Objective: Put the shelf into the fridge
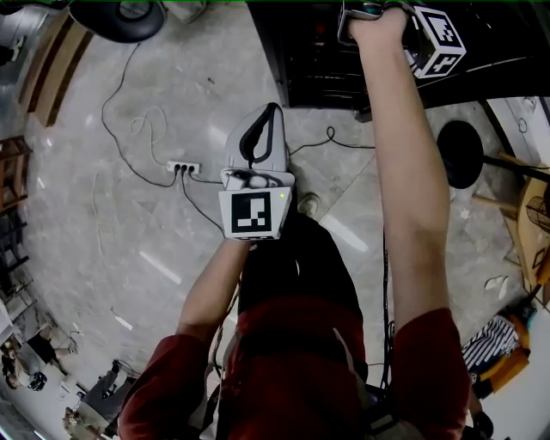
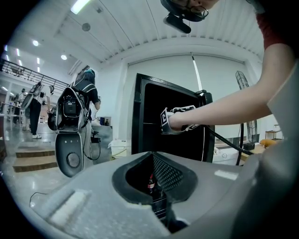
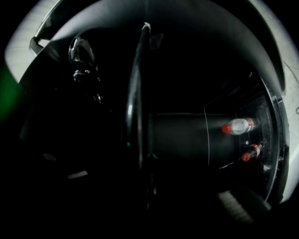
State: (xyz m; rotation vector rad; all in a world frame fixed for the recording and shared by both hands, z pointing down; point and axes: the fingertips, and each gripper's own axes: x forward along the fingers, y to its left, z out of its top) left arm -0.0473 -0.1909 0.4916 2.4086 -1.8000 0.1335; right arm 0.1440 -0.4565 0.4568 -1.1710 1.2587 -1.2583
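The black fridge (image 1: 361, 51) stands at the top of the head view, its door (image 2: 168, 116) swung open. My right gripper (image 1: 365, 10) is at arm's length on the door's free edge. In the right gripper view the thin dark door edge (image 3: 138, 93) runs upright between the jaws, which are shut on it. Inside the dark fridge lie two red-capped bottles (image 3: 238, 126). My left gripper (image 1: 273, 110) hovers over the floor in front of me, its tips together and nothing in it. No loose shelf shows in any view.
A power strip (image 1: 183, 168) with trailing cables lies on the marble floor left of me. A fan's round black base (image 1: 460, 153) stands at the right. In the left gripper view a grey floor machine (image 2: 70, 135) and steps (image 2: 32, 161) are at the left.
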